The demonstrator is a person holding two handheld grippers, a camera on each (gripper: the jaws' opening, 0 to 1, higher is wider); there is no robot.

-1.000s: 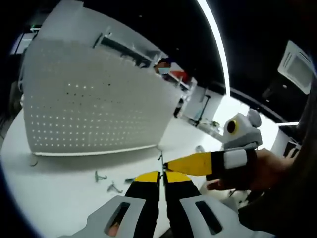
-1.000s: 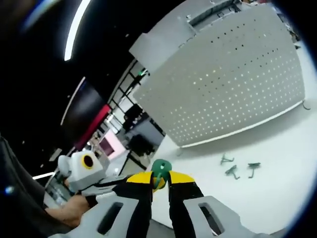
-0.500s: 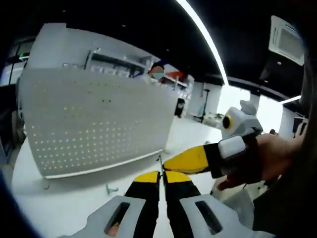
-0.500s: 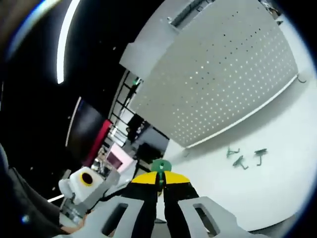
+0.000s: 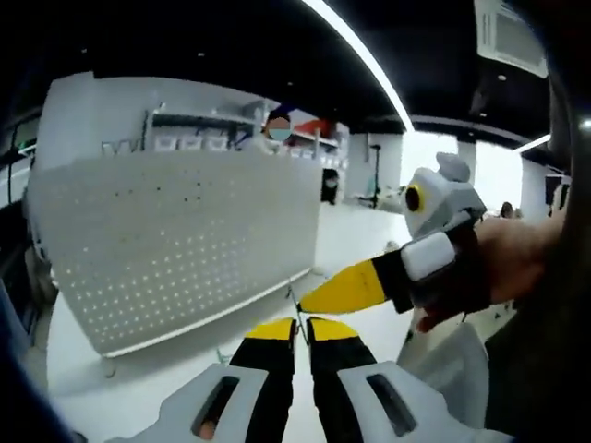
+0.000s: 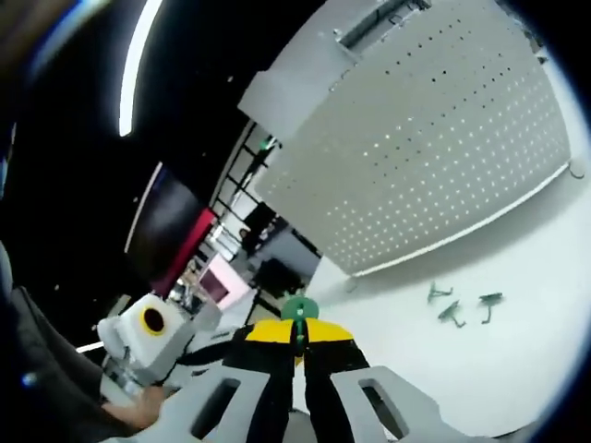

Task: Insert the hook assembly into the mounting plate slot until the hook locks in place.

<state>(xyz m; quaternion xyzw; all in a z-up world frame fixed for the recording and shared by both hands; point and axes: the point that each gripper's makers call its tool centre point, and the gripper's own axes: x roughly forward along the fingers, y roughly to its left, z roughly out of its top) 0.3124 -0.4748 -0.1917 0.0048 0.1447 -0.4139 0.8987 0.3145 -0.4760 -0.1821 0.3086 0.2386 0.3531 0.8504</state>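
Note:
The white perforated mounting plate (image 5: 175,235) stands upright on the white table (image 5: 138,397); it also rises at the back of the right gripper view (image 6: 434,138). My left gripper (image 5: 300,329) is shut, and a thin metal hook wire (image 5: 296,303) sticks up from between its yellow tips. My right gripper (image 5: 319,300) reaches in from the right, held by a hand (image 5: 517,263), its yellow tip right beside that wire. In its own view my right gripper (image 6: 297,330) is shut on a small green piece (image 6: 298,308). The left gripper (image 6: 199,346) lies low at the left there.
Several loose green-grey hooks (image 6: 457,309) lie on the table (image 6: 517,360) in front of the plate's lower edge; one hook (image 5: 222,355) lies left of my left gripper. Shelving (image 5: 231,138) and a person stand behind the plate.
Both views have swung with the hands, so the plate sits differently in frame. The right gripper's tip has stayed beside the left gripper's tips. Both stay shut; loose hooks lie unmoved.

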